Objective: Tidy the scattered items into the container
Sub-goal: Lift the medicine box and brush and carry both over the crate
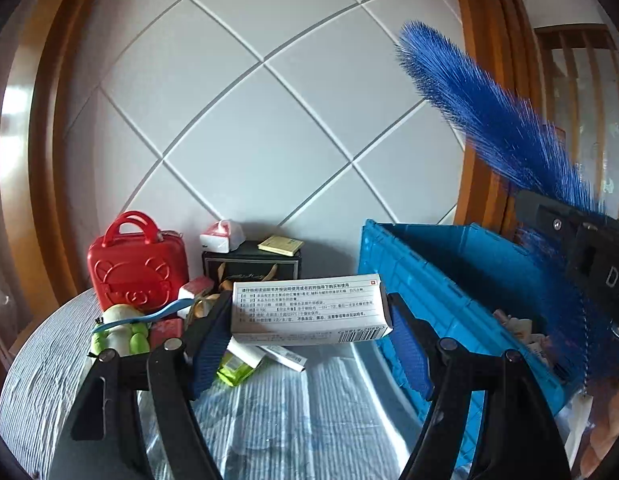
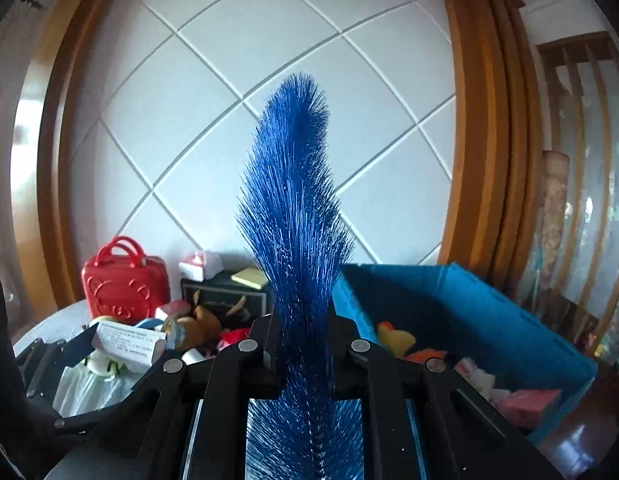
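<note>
L gripper (image 1: 311,312) pinches white medicine box (image 1: 309,308) endwise, lifted just left of blue crate (image 1: 449,276) — carry over rim before release. R gripper (image 2: 305,344) clamped on blue bottle brush (image 2: 297,208) — lower bristles inside, w/o snagging wall.

I note brush (image 2: 295,208): fine stiff blue bristles on twisted wire | medicine box (image 1: 309,307): matt white printed card | crate (image 1: 449,280): blue moulded plastic, ribbed, slight sheen | case (image 1: 135,270): glossy red plastic | wall tiles (image 1: 249,128): smooth glazed white | table cover (image 1: 269,412): ridged, shiny.
</note>
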### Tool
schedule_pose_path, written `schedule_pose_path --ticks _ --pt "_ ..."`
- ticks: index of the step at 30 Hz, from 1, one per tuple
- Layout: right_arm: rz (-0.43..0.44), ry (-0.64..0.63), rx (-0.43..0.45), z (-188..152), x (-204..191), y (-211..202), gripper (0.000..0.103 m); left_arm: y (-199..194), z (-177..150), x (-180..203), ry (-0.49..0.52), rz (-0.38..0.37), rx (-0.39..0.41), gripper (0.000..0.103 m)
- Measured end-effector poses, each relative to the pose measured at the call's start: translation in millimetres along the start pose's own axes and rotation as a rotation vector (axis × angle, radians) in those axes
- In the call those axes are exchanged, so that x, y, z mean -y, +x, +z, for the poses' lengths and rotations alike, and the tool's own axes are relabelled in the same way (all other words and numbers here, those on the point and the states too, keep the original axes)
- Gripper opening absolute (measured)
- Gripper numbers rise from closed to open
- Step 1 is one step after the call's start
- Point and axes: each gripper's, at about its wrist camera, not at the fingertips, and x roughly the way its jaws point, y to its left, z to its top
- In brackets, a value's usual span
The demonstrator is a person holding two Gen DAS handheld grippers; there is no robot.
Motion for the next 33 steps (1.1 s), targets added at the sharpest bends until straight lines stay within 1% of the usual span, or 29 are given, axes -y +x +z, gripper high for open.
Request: schedule_pose_path --ticks 5,8,10,11,13,16,18,20,21,24,27,29,31,33 --pt "-0.080 0.007 0.024 21 73 -8 0.013 15 21 75 0.003 -0.076 0.008 0.073" --pt "-0.111 -0.010 0.034 30 123 -2 0.013 30 33 125 -0.018 -0.096 0.010 0.073" --pt "-0.112 -0.025 0.033 35 158 8 0.013 43 39 159 -0.035 -0.098 0.011 0.073" --pt "-0.109 -0.034 0.029 36 173 16 0.013 50 42 174 -0.045 -0.093 0.002 0.073" --pt "-0.108 -0.048 0.004 35 203 32 0.013 70 42 206 -0.051 -0.100 -0.048 0.073" --pt "-0.089 -0.032 -0.065 25 247 65 0.013 103 33 243 -0.041 -0.077 -0.133 0.073" --pt "-0.043 0.000 -0.132 12 273 91 0.013 125 21 258 -0.057 -0.093 -0.201 0.073" --pt "0.004 0.041 -0.211 -3 293 118 0.013 146 8 274 -0.026 -0.073 -0.268 0.073" --pt "0.018 0.054 -0.253 -12 300 131 0.013 156 2 281 -0.001 -0.056 -0.307 0.073" --pt "0.011 0.063 -0.367 -38 314 161 0.013 185 -14 298 0.057 -0.026 -0.440 0.073" --pt "0.001 0.071 -0.488 -61 326 190 0.014 211 -22 305 0.045 -0.040 -0.576 0.073" --pt "0.002 0.074 -0.552 -72 331 204 0.015 227 -24 311 0.050 -0.066 -0.652 0.073" --pt "-0.013 0.074 -0.590 -77 336 214 0.015 237 -21 319 0.091 -0.036 -0.649 0.073" --pt "-0.022 0.079 -0.600 -76 341 221 0.015 248 -21 322 0.130 0.000 -0.640 0.074"
